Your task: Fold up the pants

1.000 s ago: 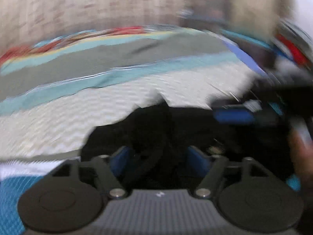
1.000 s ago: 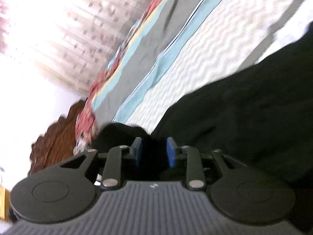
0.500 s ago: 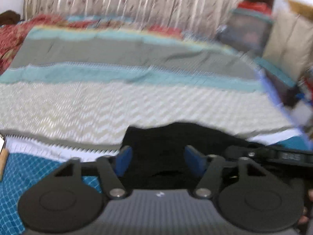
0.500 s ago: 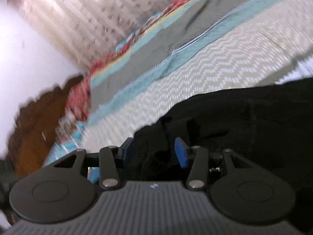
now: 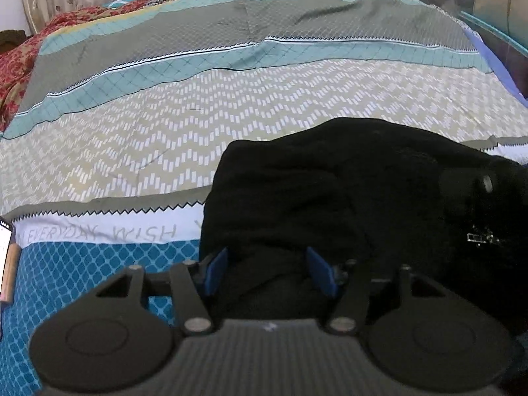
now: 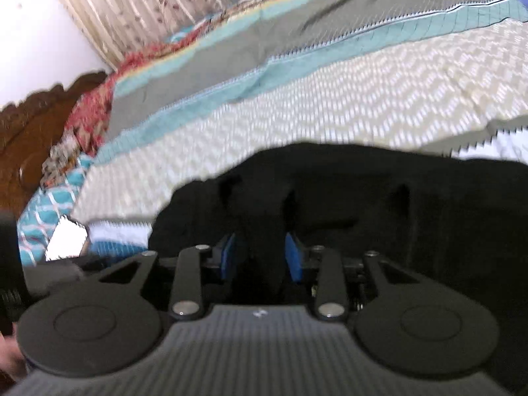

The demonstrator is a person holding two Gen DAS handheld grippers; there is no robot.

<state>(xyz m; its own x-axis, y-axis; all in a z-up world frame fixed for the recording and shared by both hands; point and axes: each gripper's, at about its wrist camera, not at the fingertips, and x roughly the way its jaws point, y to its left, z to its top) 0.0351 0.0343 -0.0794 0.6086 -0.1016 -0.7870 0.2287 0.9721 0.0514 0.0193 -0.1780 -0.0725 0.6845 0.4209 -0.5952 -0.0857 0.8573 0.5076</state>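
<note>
My left claw (image 5: 269, 272) gapes wide over the black pants (image 5: 330, 198) just ahead; my right claw (image 6: 260, 257) stands half open, fabric between its pads, on the bed (image 5: 231, 99).

Right gripper (image 6: 260, 255) opened since a second ago, releasing pants (image 6: 363, 198); bunched pants now flatter on bedspread (image 5: 231, 99).

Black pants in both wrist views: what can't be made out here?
- Left wrist: the black pants show no legs, waistband or fold lines; the fabric is too dark. Their near edge hides behind the left gripper.
- Right wrist: motion blur; whether the right gripper pinches fabric is unclear.
- The bedspread is cut by frame edges.
</note>
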